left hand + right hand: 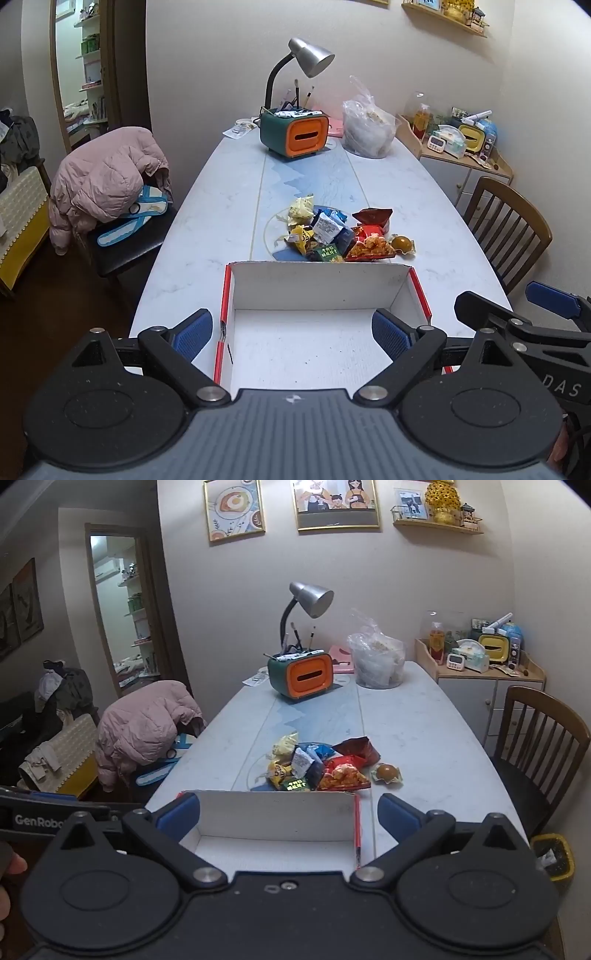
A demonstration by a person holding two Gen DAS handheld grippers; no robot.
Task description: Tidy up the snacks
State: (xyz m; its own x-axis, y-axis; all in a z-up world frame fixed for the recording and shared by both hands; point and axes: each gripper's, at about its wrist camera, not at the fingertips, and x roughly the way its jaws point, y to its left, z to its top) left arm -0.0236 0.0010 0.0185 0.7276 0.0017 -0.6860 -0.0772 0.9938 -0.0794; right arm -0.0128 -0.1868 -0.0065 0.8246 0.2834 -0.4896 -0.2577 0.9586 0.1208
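**A:** So the long pale marbled table (207, 206) has an open white cardboard box with red edges (317, 284) at the near end, nothing in it, and the heap of small crinkly foil snack packets (332, 232) just behind it.

**B:** Grippers?

**A:** Left gripper (291, 332) and right gripper (288, 812) both spread wide, holding nothing.

**B:** Packets look light, soft, slippery. I'd pinch a flat sealed edge, gently.
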